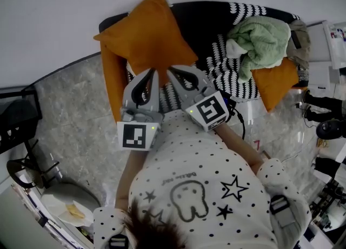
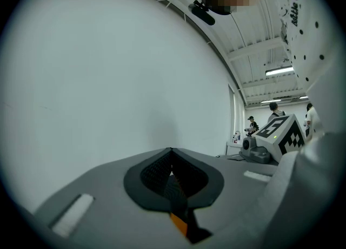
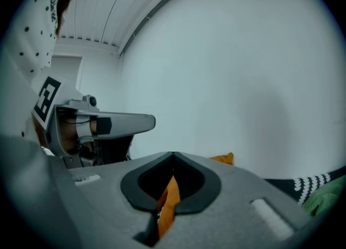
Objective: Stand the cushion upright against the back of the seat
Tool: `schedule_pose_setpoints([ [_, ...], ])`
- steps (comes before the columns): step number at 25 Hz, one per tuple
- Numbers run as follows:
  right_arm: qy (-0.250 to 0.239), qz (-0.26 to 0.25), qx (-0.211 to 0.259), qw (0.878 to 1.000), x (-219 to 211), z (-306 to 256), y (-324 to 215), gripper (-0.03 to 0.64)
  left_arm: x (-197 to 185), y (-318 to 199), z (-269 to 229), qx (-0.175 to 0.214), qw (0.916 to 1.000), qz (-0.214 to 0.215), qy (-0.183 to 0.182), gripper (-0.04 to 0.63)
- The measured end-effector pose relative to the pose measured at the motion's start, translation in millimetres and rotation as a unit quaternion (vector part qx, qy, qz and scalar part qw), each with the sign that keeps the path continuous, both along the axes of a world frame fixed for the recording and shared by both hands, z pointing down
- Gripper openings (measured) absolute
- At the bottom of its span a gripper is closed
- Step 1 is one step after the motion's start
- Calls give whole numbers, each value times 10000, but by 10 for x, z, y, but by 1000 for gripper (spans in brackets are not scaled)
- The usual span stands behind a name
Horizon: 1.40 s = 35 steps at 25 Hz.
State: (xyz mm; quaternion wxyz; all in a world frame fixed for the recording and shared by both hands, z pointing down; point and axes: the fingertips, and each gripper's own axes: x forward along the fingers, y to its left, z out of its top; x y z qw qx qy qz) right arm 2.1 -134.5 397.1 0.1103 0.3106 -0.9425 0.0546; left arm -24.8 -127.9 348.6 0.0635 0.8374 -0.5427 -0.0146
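Cushion (image 1: 146, 34), the big orange one, is standing tilted on one corner like a diamond. In the head view it is at 12 o'clock from my two claws, and its upper part is lying over the black back of the seat (image 1: 205, 12), with the pale wall (image 1: 54, 4) beyond. I am pinching its lowest corner from both sides. My left claw (image 1: 153, 74) is reaching in from 7 o'clock and my right claw (image 1: 172, 72) from 5 o'clock, their tips nearly meeting at the fabric. In the left gripper view my jaws are pressing together with a sliver of orange cloth caught between them. In the right gripper view my jaws are likewise clamping a fold of the same orange fabric, and another corner of the cushion is poking up just past them at 1 o'clock. On the seat, at 3 o'clock from the cushion, a green blanket (image 1: 259, 39) is lying crumpled on the black-and-white striped cover (image 1: 232, 74). A second orange cushion (image 1: 275, 83) is leaning at the blanket's 5 o'clock.
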Motion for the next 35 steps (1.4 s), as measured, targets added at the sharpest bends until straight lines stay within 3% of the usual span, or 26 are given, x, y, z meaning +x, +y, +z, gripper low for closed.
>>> schedule_pose_setpoints([
  [35, -17, 145, -102, 9998, 90, 94, -75, -3, 3, -67, 60, -86, 9999, 10, 52, -11],
])
